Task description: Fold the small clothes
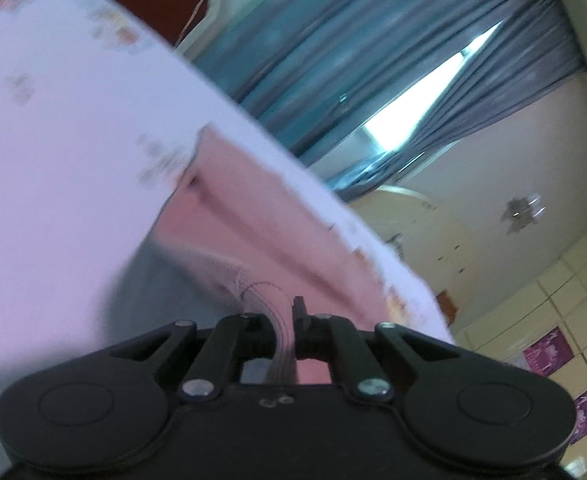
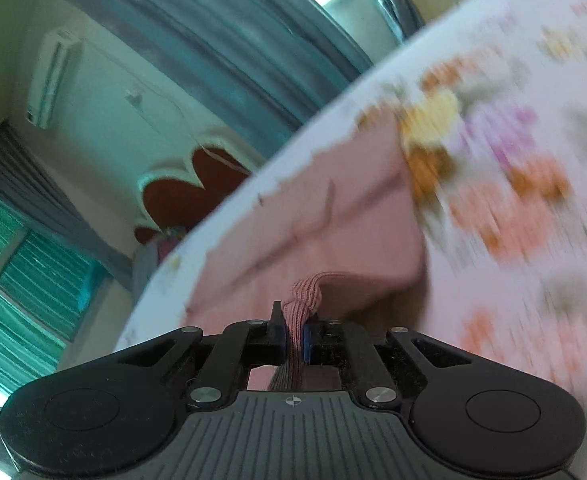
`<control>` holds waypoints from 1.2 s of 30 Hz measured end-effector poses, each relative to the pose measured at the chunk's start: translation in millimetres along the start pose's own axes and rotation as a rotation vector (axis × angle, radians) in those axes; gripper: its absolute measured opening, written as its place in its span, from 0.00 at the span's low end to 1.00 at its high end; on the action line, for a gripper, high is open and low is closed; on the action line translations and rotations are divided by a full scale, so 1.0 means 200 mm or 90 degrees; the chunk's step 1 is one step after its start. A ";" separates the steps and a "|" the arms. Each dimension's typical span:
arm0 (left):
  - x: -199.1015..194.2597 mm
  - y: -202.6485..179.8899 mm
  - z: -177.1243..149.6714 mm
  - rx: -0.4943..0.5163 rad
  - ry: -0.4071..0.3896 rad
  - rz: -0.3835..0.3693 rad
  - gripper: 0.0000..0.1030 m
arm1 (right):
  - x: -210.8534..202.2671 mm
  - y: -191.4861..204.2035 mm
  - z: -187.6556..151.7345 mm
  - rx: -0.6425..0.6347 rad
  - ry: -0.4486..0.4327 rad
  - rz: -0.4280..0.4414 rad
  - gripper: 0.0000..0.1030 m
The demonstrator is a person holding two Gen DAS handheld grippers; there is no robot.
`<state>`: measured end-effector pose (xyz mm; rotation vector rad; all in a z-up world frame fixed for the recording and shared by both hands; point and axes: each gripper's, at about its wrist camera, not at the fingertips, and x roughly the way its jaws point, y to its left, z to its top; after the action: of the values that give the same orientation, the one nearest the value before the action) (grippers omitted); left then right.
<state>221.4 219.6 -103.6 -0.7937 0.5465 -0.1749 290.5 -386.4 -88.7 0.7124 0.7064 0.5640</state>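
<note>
Left wrist view first: the left tongs (image 1: 283,326) are pinched right down on a bit of the pink garment (image 1: 249,216), with ribbed fabric and a few loose threads squeezed between the two black fingers (image 1: 299,312). The rest of the garment stretches away from the tongs over a bed (image 1: 53,120) covered in a pale floral sheet, and part of it looks lifted off the sheet near the grip. Everything is pretty blurry here. Behind the bed there are blue-grey curtains (image 1: 353,48) with a bright slit of window showing through, plus a cream wall and a light-coloured wardrobe (image 1: 433,232) further off.

Right wrist view: same deal, the right tongs (image 2: 294,334) are closed tight on a bunched ribbed edge of the pink garment (image 2: 313,236), which pokes up in a little wad between the blue pads (image 2: 280,334). The fabric runs from the grip out across the flowery bed sheet (image 2: 513,160), creased along its length. In the background you can see curtains (image 2: 221,28), an air conditioner (image 2: 51,76) up on the wall, and a red and cream headboard (image 2: 189,188).
</note>
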 end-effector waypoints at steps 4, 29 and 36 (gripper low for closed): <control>0.17 -0.10 0.25 0.025 -0.014 -0.027 0.05 | 0.08 0.08 0.17 -0.015 -0.031 -0.003 0.06; 1.46 0.17 0.91 0.114 0.112 0.089 0.61 | 1.25 -0.39 0.94 0.011 -0.023 -0.173 0.65; 1.65 0.06 0.85 0.298 0.212 0.179 0.35 | 1.50 -0.33 0.90 -0.176 0.100 -0.258 0.51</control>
<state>589.6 220.7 -146.6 -0.2245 0.8861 -0.1669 628.4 -296.0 -152.8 0.2567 0.8729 0.3360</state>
